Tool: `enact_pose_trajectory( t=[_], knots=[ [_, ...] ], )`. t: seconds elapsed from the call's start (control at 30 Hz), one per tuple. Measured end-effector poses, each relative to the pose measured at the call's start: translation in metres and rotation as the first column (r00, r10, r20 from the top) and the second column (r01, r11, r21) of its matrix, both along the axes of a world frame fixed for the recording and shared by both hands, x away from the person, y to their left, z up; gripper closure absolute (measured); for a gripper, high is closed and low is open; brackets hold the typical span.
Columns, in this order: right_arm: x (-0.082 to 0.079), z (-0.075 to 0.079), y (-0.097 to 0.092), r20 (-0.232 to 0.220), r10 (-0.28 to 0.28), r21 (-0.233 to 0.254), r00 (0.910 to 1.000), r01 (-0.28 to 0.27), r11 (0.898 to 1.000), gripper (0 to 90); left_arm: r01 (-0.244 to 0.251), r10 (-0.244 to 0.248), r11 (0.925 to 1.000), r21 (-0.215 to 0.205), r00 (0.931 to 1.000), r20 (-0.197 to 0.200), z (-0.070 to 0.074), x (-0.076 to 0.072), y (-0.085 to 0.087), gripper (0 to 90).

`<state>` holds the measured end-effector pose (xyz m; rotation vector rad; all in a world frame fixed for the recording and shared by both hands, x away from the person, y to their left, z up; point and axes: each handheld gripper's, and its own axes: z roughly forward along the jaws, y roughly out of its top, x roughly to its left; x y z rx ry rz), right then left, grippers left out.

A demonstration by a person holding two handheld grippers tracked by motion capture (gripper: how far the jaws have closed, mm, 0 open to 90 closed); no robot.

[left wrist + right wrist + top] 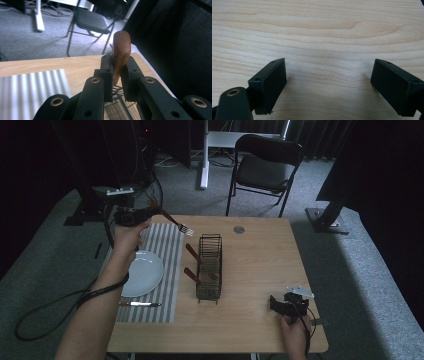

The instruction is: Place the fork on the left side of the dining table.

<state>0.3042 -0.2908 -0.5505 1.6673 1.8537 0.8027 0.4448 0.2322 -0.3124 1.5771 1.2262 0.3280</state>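
My right gripper point(286, 306) rests on the table point(260, 270), jaws spread, idle. Farther off, my left gripper point(131, 216) clamps the fork point(172, 219) by its wooden handle — tines out over the striped mat point(167, 250), short of the wire rack point(209, 265).

hidden: fork point(121, 53) tines below left tool point(117, 75) | cut off: chair point(91, 21) top beyond it
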Motion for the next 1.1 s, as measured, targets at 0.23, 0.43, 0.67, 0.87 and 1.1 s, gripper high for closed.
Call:
enact_pose_trajectory(
  t=[0.23,0.43,0.67,0.87,1.1],
  knots=[
    [0.000,0.000,0.000,0.000,0.001,-0.001,1.0000,-0.001,1.000,12.8,-0.080,0.080,0.9968,0.010,0.9965,-0.025,-0.022,0.007,0.025,80.6],
    [0.000,0.000,0.000,0.000,0.001,-0.001,1.0000,-0.001,1.000,12.8,-0.110,0.111,0.9936,0.026,0.9926,-0.048,-0.045,0.012,0.041,80.6],
    [0.000,0.000,0.000,0.000,0.001,-0.001,1.0000,-0.001,1.000,12.8,-0.164,0.165,0.9863,0.012,0.9810,-0.103,-0.079,0.023,0.055,80.6],
    [0.000,0.000,0.000,0.000,0.001,-0.001,1.0000,-0.001,1.000,12.8,-0.201,0.200,0.9796,0.005,0.9698,-0.140,-0.111,0.030,0.062,80.6],
    [0.000,0.000,0.000,0.000,0.001,-0.001,1.0000,-0.001,1.000,12.8,-0.258,0.248,0.9655,-0.032,0.9505,-0.187,-0.138,0.031,0.078,80.6]
  ],
)
